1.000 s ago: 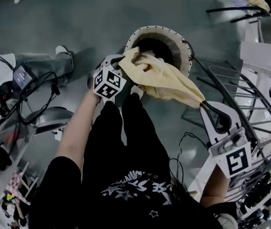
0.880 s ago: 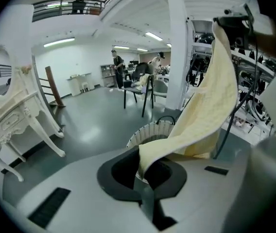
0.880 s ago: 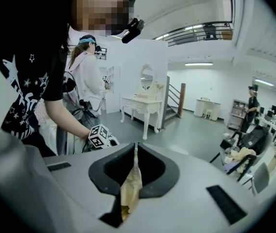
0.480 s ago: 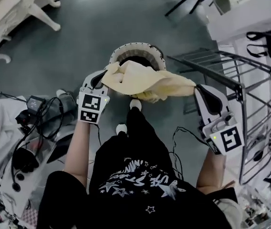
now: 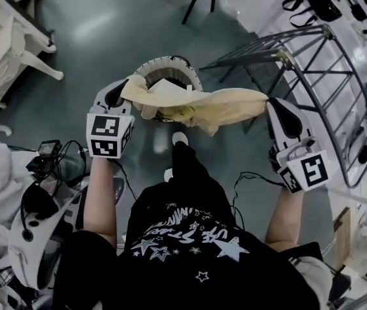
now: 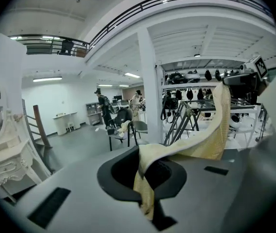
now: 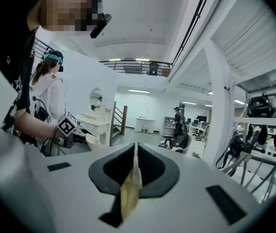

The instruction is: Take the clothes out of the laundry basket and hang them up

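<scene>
Evidently both tools have a hold. The left tool [image 6: 145,166] is clenched tight on one end of the yellow cloth [image 5: 219,105], which runs out of its jaws in a soft ribbon. The right tool [image 7: 134,159] is pinched on the other end, with a thin fold of fabric showing in the seam between its closed jaws. The cloth hangs spread between them in the air in front of the person. It sags and bunches in the middle, above the round laundry basket [image 5: 170,61] on the floor, and something pale seems to lie inside the basket. The wire drying rack [image 5: 313,53] stands to the person's right, near the right tool. The cloth looks thin, light and wholly limp: it should drape over whatever it meets rather than keep a shape, and it is in no danger of breaking. The likely risk is an edge sliding out of a narrow pinch if the two ends are pulled too taut. Holds near the two far edges, as now, suit it, keeping it wide enough to lay its middle over a rail.
</scene>
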`<state>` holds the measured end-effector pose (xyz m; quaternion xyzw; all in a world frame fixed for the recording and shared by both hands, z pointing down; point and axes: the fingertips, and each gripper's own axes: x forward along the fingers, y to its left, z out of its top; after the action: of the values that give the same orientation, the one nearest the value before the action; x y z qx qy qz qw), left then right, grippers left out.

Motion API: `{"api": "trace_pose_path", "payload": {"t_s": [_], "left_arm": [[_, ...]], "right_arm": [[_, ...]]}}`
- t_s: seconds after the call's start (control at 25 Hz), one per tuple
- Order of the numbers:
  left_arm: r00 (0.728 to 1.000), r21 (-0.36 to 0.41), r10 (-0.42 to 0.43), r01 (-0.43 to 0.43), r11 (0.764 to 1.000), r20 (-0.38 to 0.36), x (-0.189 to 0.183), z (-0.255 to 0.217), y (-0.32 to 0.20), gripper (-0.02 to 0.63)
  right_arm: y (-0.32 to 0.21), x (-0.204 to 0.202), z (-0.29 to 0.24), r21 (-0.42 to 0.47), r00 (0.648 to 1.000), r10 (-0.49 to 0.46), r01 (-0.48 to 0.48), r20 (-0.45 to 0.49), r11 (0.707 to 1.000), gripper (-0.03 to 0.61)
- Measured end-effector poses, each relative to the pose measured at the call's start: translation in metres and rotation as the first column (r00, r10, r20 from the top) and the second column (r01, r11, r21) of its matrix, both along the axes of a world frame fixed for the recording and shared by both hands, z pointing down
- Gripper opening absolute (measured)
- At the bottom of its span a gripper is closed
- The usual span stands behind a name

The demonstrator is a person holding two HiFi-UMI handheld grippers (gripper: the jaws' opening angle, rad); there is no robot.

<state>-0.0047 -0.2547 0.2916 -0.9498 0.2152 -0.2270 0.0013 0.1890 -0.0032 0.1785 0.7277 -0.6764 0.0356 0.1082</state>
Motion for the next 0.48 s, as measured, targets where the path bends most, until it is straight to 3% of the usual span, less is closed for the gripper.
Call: {"api": "trace_pose_path", "payload": {"t_s": [0.16, 0.28, 0.48], "left_arm": [[0.994, 0.063, 0.11, -0.11, 0.992, -0.009, 0.016, -0.03, 0.041, 0.019], [0.983, 0.136, 0.186, -0.184, 0.973, -0.001, 0.031, -0.055, 0.073, 0.019], [0.949, 0.147, 0.301, -0.285, 0.947, -0.099, 0.057, -0.103, 0.129, 0.02]], "right_arm": [[0.067, -0.006, -0.021, 0.045, 0.992, 0.123, -0.122, -0.014, 0.992, 0.026], [0.111, -0.008, -0.043, 0.067, 0.981, 0.187, -0.184, -0.045, 0.981, 0.026], [0.18, -0.011, -0.073, 0.1, 0.949, 0.306, -0.298, -0.076, 0.949, 0.026]]}}
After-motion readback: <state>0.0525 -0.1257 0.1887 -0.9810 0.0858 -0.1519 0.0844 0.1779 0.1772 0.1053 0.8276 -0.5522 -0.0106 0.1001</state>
